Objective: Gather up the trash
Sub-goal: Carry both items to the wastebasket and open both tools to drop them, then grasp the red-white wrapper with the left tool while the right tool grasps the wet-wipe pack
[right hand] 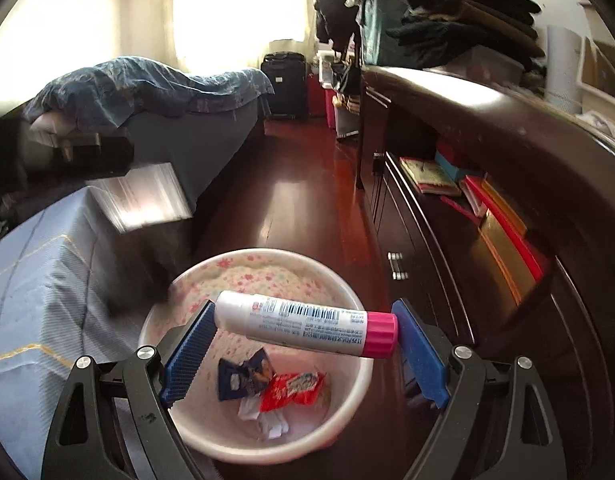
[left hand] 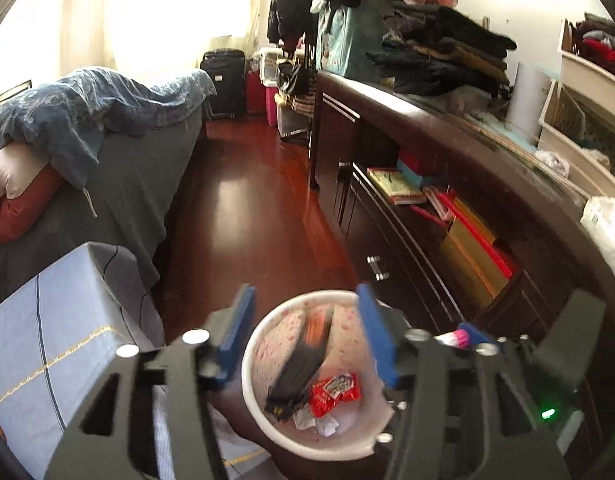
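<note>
My right gripper [right hand: 303,348] pinches the white plastic tube with a pink cap [right hand: 307,320] end to end, crosswise over the white flower-print bin [right hand: 163,312]; my left gripper [left hand: 305,334] hangs spread, empty.

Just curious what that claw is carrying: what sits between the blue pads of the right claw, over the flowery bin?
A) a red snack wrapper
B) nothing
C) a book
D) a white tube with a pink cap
D: the white tube with a pink cap spans the right claw, above the bin.
</note>
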The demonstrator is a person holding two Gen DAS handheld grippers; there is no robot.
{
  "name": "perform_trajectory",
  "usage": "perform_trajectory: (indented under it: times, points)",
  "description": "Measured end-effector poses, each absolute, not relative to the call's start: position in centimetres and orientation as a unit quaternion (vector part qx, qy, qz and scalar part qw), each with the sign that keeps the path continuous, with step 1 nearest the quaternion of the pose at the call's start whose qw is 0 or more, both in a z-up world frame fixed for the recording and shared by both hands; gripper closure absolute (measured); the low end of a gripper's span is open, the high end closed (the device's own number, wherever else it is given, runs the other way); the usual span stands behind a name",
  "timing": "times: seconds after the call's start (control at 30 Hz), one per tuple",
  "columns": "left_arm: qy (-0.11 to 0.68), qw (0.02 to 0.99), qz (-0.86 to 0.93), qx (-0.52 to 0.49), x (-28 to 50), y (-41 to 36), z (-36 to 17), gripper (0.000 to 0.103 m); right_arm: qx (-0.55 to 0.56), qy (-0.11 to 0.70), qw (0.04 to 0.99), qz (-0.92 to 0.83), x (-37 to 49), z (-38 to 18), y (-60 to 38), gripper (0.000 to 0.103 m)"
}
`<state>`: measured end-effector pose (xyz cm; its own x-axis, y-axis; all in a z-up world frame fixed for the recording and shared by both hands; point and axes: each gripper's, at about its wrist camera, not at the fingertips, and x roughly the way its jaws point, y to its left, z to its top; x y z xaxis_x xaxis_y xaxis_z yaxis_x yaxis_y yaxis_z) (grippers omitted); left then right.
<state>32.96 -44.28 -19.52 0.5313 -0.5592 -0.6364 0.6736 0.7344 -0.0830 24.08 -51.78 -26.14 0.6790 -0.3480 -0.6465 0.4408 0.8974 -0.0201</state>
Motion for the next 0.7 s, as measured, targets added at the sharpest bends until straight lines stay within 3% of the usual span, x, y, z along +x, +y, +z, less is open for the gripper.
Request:
perform_trajectory:
  times: [0.2,0.7]
  points:
    - [0.304,0.887,-0.340,0.070,32.9,-42.5,-17.4,0.027,0.040,0.329,0.917,-0.220,24.3,-25.9,-50.9,0.007]
    - [0.290,0.924,-0.242,0.052,30.6,-33.2,-15.1,0.015,0.113,0.329,0.921,-0.173,21.1,-21.7,-47.4,0.004]
